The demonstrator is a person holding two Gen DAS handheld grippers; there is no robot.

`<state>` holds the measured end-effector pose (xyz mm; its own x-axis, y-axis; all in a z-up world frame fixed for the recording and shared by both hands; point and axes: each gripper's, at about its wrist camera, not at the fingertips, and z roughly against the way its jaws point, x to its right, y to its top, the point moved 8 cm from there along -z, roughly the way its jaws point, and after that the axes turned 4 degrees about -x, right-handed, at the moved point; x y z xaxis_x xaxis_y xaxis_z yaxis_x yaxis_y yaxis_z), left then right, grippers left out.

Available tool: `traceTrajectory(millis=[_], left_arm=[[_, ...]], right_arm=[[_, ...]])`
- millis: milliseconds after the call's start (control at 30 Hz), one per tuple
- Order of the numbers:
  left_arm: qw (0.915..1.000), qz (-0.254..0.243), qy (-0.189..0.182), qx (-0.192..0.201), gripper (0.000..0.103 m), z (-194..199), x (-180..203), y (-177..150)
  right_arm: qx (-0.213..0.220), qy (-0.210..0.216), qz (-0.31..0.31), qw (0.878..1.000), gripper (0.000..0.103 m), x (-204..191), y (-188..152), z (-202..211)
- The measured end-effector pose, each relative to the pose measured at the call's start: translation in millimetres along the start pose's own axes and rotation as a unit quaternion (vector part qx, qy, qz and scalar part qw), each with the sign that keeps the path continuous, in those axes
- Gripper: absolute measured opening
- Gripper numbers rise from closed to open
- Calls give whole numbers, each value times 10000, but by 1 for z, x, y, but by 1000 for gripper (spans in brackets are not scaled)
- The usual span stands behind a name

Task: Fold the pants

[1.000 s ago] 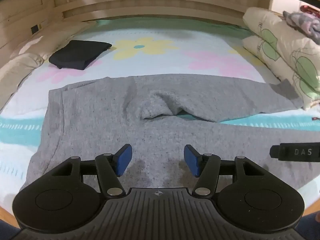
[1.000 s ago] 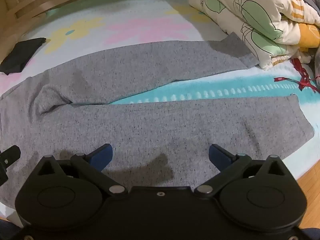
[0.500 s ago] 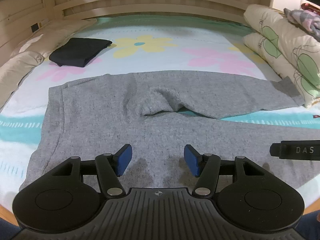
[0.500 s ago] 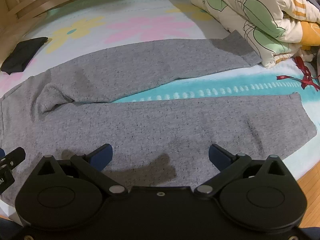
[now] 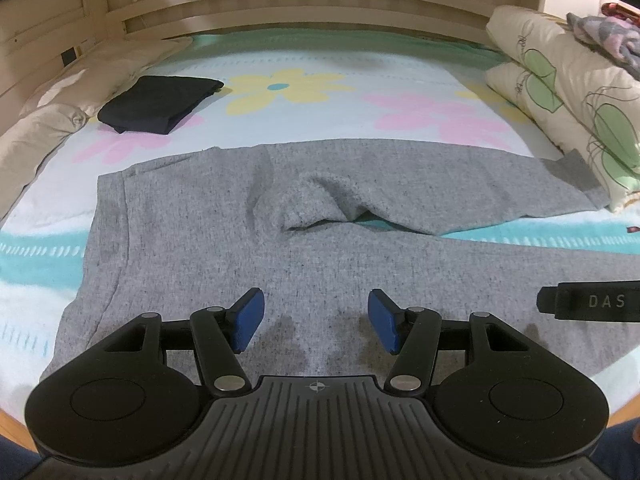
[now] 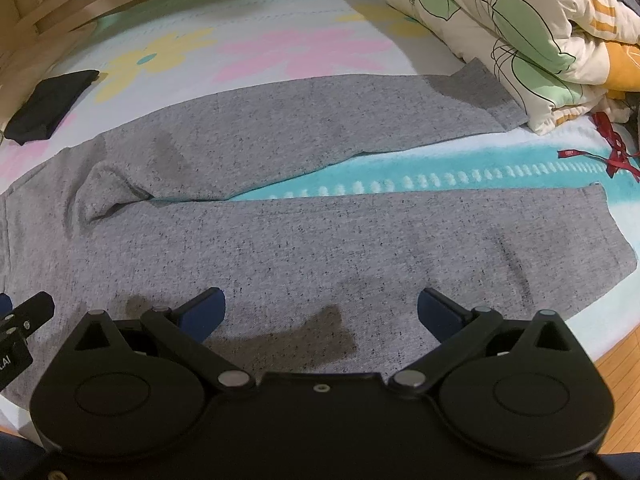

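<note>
Jaws on both my grippers gape empty over the grey knit pants (image 5: 320, 248), spread unfolded, legs toward three o'clock.

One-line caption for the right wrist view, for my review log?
Open right gripper above grey pants spread flat on a floral bed, legs apart, far cuff by the duvet.

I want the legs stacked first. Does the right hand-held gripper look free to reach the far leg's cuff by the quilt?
Probably yes. The right hand-held gripper is open and empty, and only flat grey pants lie before the far cuff. The folded quilt crowds that cuff's outer edge.
</note>
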<state>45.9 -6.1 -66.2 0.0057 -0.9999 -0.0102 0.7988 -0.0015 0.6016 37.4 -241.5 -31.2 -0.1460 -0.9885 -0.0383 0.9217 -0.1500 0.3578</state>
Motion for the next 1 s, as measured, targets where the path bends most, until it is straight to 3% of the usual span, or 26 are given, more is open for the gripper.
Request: traceTrajectory(millis=[1000], left_arm=[[9999, -98, 36, -15, 56, -2, 0, -2]], right_arm=[[-20, 35, 9, 10000, 102, -2, -1, 0]])
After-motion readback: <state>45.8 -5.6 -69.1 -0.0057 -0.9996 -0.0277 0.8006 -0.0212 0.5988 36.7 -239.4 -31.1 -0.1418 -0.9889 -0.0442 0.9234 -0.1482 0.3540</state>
